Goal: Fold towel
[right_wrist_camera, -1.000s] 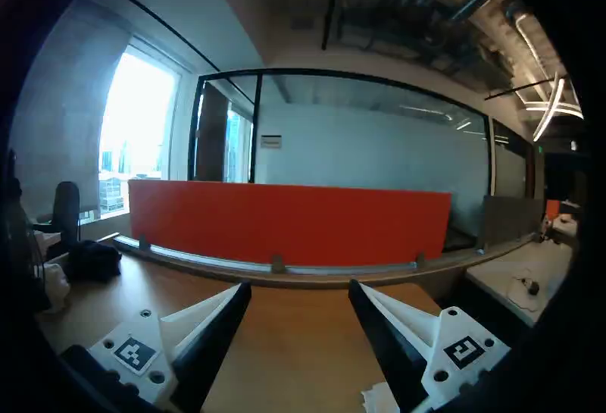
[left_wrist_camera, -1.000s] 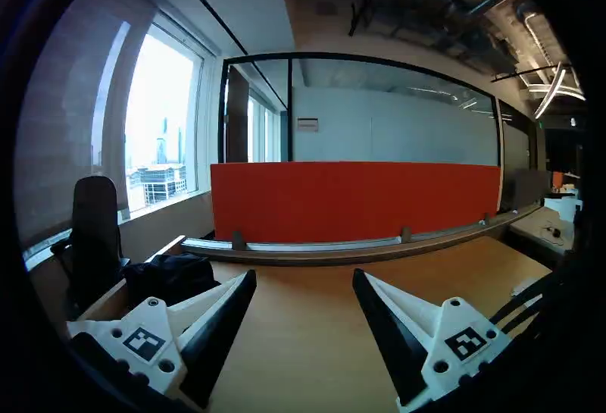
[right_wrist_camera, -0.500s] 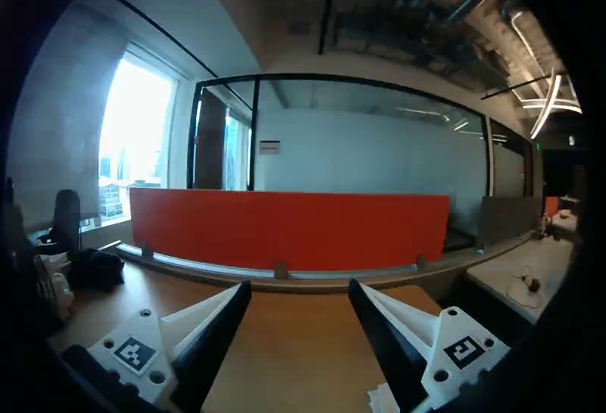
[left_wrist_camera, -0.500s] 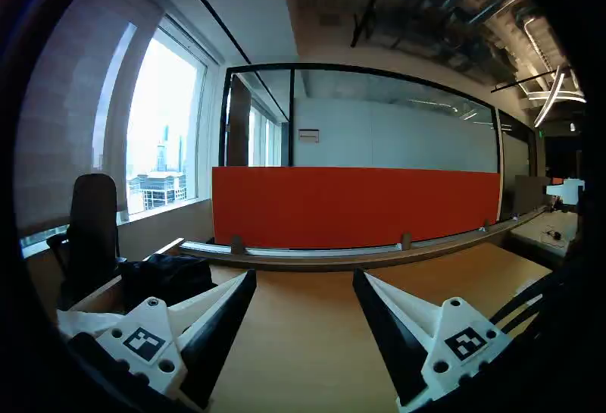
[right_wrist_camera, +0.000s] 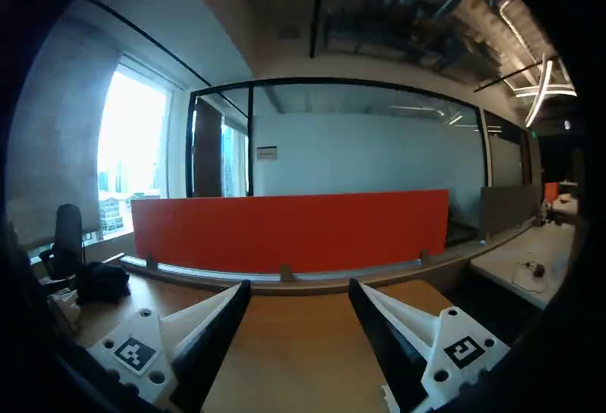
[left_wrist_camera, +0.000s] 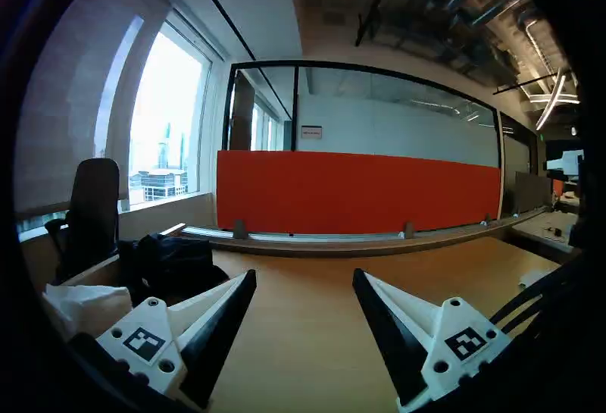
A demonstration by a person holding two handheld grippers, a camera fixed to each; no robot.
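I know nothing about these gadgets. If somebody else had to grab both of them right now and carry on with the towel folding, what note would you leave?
Left gripper: open, holding nothing, above the wooden desk.
Right gripper: open, holding nothing, above the same desk.
Things: a white crumpled bundle lies at the desk's left end beside a black bag. It may be the towel, but I cannot tell.
Done: no fold visible.
Left: find the towel, spread it flat on the desk, then fold it.
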